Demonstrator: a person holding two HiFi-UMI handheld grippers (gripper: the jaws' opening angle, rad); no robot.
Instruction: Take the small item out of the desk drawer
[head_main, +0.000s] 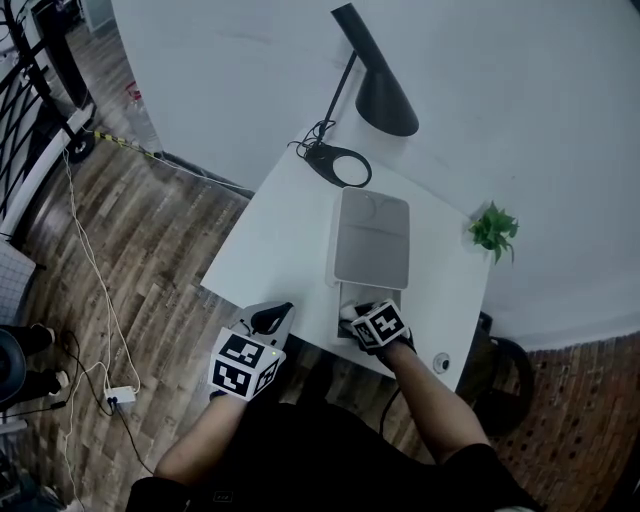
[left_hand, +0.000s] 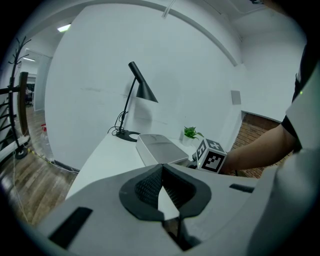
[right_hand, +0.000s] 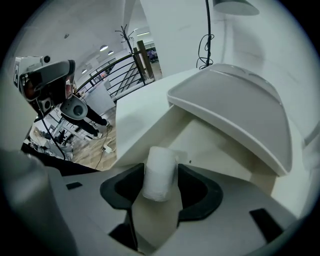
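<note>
A small white roll (right_hand: 160, 172) sits between the pads of my right gripper (right_hand: 160, 186), which is shut on it over the pale floor of the open drawer (right_hand: 215, 145). The drawer (head_main: 348, 298) sticks out of a white box with a grey tray top (head_main: 372, 240) on the white desk (head_main: 270, 250). In the head view my right gripper (head_main: 358, 314) is at the drawer's front. My left gripper (head_main: 276, 320) hovers at the desk's near edge, left of the drawer, with its jaws closed tip to tip and nothing held (left_hand: 161, 169).
A black desk lamp (head_main: 385, 95) stands at the back of the desk and a small green plant (head_main: 493, 230) at its right edge. Cables (head_main: 90, 270) and a power strip (head_main: 120, 395) lie on the wooden floor at left. A white wall is behind the desk.
</note>
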